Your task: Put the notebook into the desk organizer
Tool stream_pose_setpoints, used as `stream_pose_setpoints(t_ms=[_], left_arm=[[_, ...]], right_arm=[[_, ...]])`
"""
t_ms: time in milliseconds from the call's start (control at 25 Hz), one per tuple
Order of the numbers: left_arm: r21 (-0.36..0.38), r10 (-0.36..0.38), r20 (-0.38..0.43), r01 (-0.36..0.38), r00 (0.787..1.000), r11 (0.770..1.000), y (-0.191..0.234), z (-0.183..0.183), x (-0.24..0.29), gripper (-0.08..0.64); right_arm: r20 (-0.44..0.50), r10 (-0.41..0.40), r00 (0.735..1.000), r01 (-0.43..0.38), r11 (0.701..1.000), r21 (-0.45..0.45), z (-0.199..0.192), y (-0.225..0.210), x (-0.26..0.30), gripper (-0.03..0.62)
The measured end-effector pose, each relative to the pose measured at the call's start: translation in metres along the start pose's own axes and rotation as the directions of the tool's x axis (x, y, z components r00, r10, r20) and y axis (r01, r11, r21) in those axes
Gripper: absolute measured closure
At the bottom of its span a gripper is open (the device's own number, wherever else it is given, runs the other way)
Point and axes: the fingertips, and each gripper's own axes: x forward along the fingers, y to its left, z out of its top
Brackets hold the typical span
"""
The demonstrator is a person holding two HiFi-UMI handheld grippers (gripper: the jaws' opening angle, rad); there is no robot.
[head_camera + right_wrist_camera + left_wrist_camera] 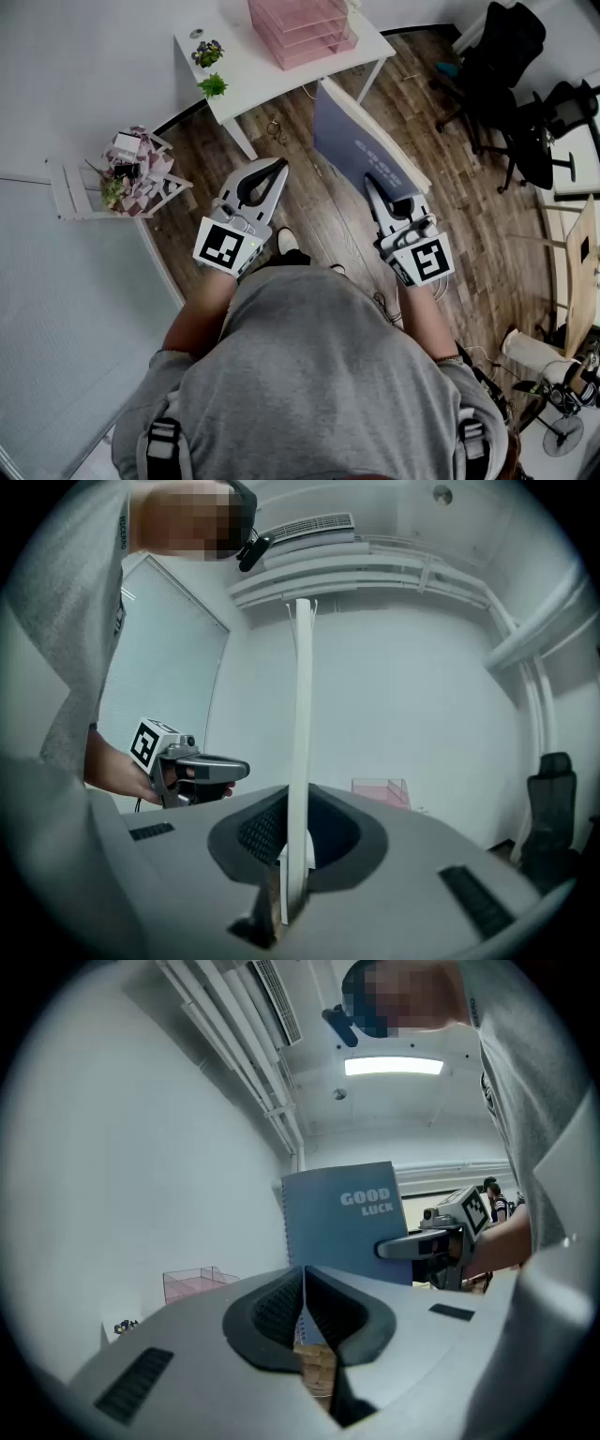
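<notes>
A blue spiral notebook [359, 147] with "GOOD LUCK" on its cover stands upright in the air over the floor. My right gripper [372, 185] is shut on its lower edge. In the right gripper view the notebook [301, 714] shows edge-on, rising between the pads. In the left gripper view its cover [349, 1222] faces me, with the right gripper [394, 1249] clamped on it. My left gripper [278, 170] hangs beside it to the left, shut with nothing between its fingers [304, 1277]. The pink wire desk organizer [302, 28] stands on the white table [244, 70] ahead.
Two small potted plants [210, 67] sit on the table's left end. A white rack with flowers and small items [127, 171] stands by the wall at left. Black office chairs [516, 75] stand at right. The person stands on the wood floor [319, 225].
</notes>
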Motion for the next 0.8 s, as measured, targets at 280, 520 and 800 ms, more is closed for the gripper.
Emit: stream_pose_setpoints(t_ms=[280, 520, 800], left_arm=[[-0.004, 0.013, -0.042, -0.013, 0.999, 1.0, -0.009, -0.007, -0.005, 0.534], [-0.009, 0.026, -0.048, -0.026, 0.999, 1.0, -0.007, -0.009, -0.006, 0.534], [-0.01, 0.032, -0.042, -0.032, 0.999, 0.999, 0.002, -0.008, 0.002, 0.534]], right_arm=[[-0.003, 0.003, 1.0, -0.003, 1.0, -0.003, -0.004, 0.001, -0.006, 0.552], [0.008, 0.031, 0.999, -0.031, 0.999, 0.019, -0.004, 0.004, -0.001, 0.552], [0.016, 0.018, 1.0, -0.018, 1.0, 0.005, -0.003, -0.005, 0.011, 0.552]])
